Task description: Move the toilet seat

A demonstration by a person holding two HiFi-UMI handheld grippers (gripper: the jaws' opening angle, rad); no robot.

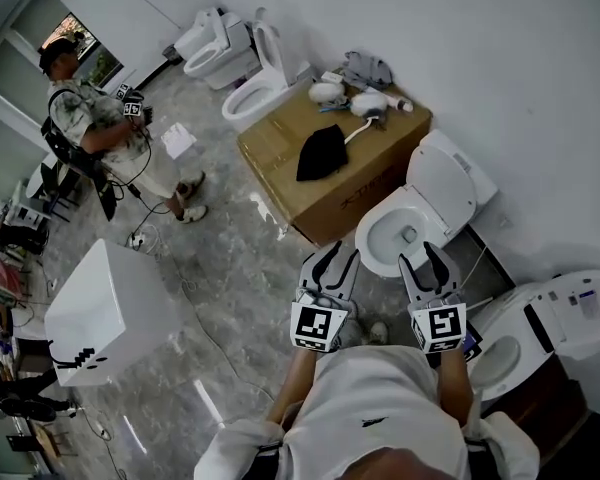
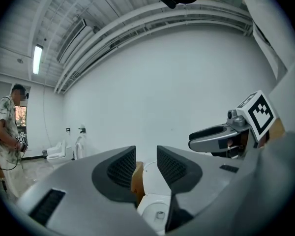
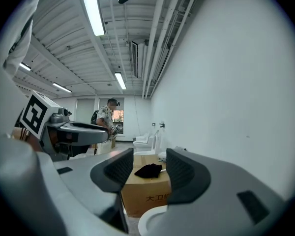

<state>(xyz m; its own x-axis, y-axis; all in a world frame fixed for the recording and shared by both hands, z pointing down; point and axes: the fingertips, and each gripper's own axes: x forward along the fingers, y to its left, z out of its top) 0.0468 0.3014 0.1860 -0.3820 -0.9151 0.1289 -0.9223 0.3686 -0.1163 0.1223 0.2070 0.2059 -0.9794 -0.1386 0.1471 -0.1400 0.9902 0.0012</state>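
A white toilet (image 1: 400,230) stands in front of me against the wall, its lid (image 1: 442,183) tipped up and the bowl showing. My left gripper (image 1: 330,258) and right gripper (image 1: 432,258) hover side by side just short of the bowl's near rim, touching nothing. Both hold their jaws close together with nothing between them. In the left gripper view the toilet (image 2: 150,200) shows past the left gripper (image 2: 146,166). In the right gripper view the bowl's rim (image 3: 150,220) lies below the right gripper (image 3: 150,168).
A cardboard box (image 1: 330,193) left of the toilet carries a black cloth (image 1: 322,151) and white parts. Another toilet (image 1: 540,328) stands at my right, two more (image 1: 260,78) at the back. A white crate (image 1: 105,308) and a person (image 1: 110,133) are at the left.
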